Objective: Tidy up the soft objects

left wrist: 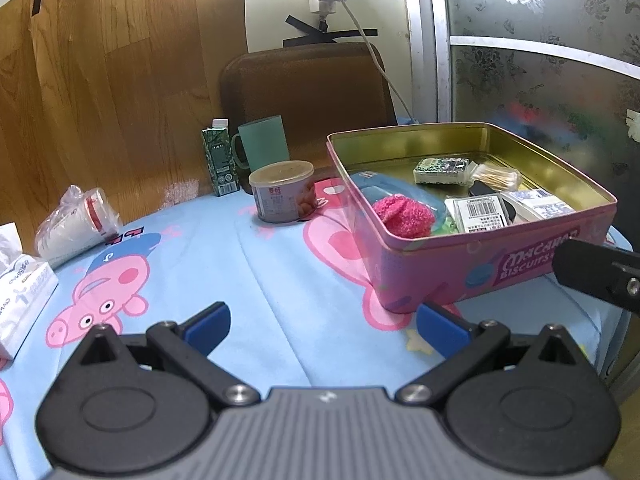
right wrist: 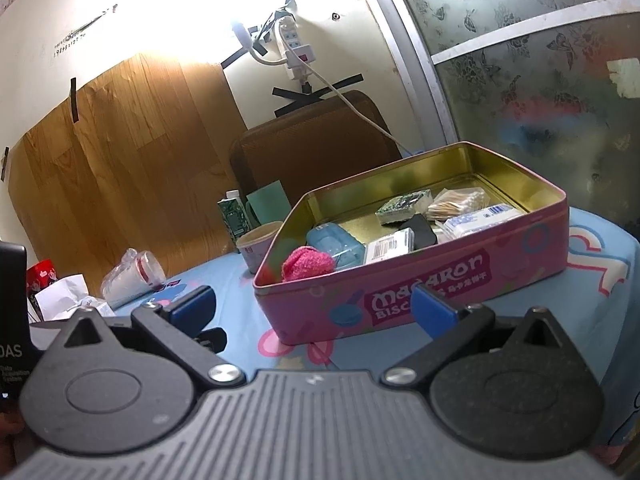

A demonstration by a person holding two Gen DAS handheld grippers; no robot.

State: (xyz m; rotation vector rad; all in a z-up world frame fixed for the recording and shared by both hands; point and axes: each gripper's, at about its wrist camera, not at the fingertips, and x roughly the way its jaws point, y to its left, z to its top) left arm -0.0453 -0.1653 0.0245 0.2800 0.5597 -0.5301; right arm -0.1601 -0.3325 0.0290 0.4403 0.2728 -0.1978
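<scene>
A pink biscuit tin stands open on the blue cartoon tablecloth. A fuzzy pink rolled sock lies in its near corner, beside a blue plastic case, a green sponge, a bag of cotton swabs and small boxes. My left gripper hovers open over the cloth, in front of the tin. Also open and holding nothing, my right gripper faces the tin's front wall.
A tin can, a green mug and a green carton stand behind the tin's left side. Bagged paper cups and a tissue pack lie at left. The table edge drops off at right.
</scene>
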